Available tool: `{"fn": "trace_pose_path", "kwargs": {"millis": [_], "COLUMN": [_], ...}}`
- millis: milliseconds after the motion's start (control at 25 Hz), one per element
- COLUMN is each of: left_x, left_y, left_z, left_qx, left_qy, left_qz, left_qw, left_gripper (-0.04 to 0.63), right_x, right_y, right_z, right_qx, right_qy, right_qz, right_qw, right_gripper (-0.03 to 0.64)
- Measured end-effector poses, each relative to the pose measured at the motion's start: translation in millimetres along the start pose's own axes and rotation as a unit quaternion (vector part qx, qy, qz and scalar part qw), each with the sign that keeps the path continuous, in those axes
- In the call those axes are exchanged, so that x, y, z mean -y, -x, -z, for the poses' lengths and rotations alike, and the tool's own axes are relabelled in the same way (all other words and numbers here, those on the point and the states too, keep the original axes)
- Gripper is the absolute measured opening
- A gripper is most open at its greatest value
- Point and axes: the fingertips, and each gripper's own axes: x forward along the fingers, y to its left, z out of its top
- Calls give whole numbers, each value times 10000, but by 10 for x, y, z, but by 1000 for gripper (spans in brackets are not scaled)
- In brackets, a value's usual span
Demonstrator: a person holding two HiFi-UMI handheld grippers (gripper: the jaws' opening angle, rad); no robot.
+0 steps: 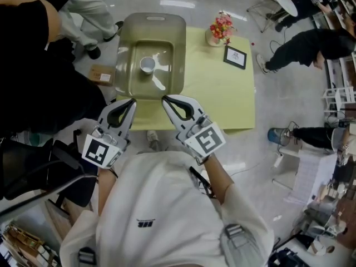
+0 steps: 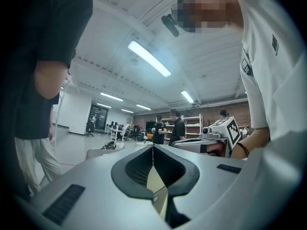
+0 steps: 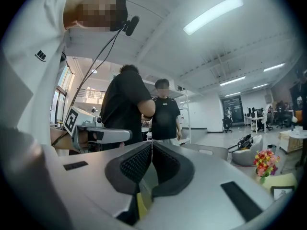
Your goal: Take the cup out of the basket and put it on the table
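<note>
Holding nothing in the left gripper (image 1: 132, 100) or the right gripper (image 1: 165, 99), jaws squeezed fully together on both, hanging side by side just short of the basket (image 1: 153, 24). Inside that basket on the table (image 1: 222, 99): cup (image 1: 147, 64), upright.

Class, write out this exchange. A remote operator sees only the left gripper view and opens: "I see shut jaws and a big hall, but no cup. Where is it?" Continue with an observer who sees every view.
Observer: The head view shows the cup standing upright inside the basket.
Operator: Where is that basket from my left gripper?
Observer: Just ahead of the left gripper, on the yellow table. The tips are close to its near wall.
Operator: And the right gripper's jaws?
Observer: The right gripper is shut with nothing between its jaws, beside the left one at that same wall.
</note>
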Motion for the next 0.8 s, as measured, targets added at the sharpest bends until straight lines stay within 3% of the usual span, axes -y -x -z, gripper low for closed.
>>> {"fn": "trace_pose_path", "kwargs": {"millis": [400, 800], "left_x": [-146, -298], "left_y": [-146, -286], "left_z": [-7, 51], "left_qx": [4, -65], "left_qy": [59, 52], "left_qz": [21, -229], "left_qw": [10000, 9997], "left_gripper": [12, 12], "right_x": [126, 321], "right_y": [-106, -272], "right_z": [-33, 36], "right_qx": [-31, -118], "right_qy": [-5, 98], "right_qz": [38, -306], "right_qw": [10000, 9994], "right_gripper": [9, 11]}}
